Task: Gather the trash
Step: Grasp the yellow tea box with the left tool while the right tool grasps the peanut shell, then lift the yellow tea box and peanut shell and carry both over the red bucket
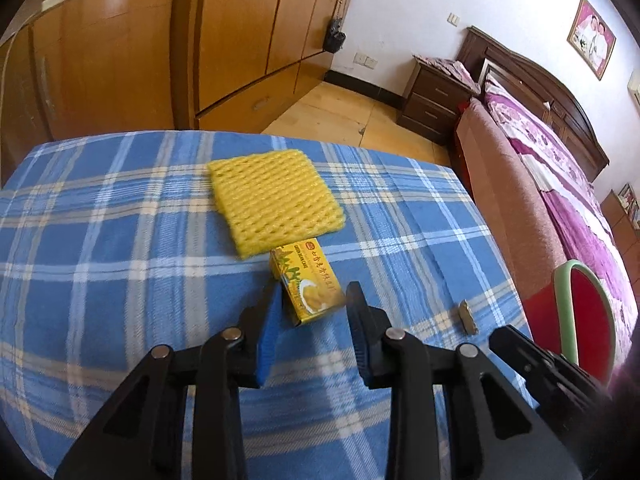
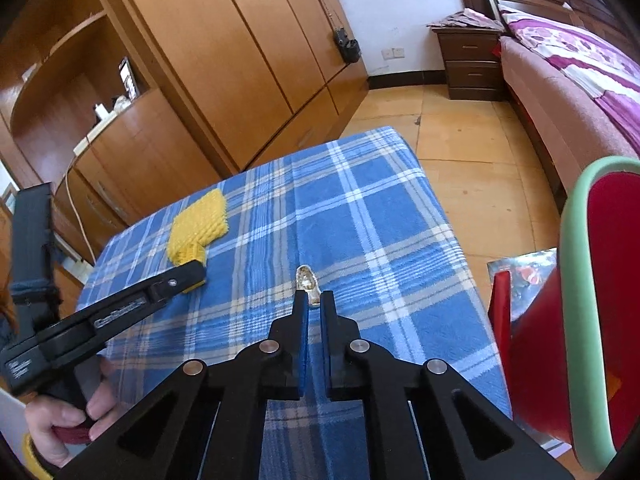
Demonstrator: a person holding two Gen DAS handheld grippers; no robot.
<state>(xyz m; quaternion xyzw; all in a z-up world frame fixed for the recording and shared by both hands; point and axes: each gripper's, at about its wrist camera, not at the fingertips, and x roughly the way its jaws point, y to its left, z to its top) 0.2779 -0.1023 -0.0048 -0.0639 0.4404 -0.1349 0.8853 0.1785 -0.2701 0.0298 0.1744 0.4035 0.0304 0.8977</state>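
Trash wrapper (image 2: 308, 285) pinched at its near end by the right gripper (image 2: 314, 300); left gripper (image 1: 312, 292), jaws narrowly apart, should straddle the yellow box (image 1: 308, 282) squarely before squeezing.

Bright daylight, sharp focus, strong fisheye vignetting.

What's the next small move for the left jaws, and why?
Probably close the left gripper on the yellow box. The box already sits between its open jaws on the plaid cloth, with gaps either side. The right gripper looks pinched on the small wrapper, so it's occupied.
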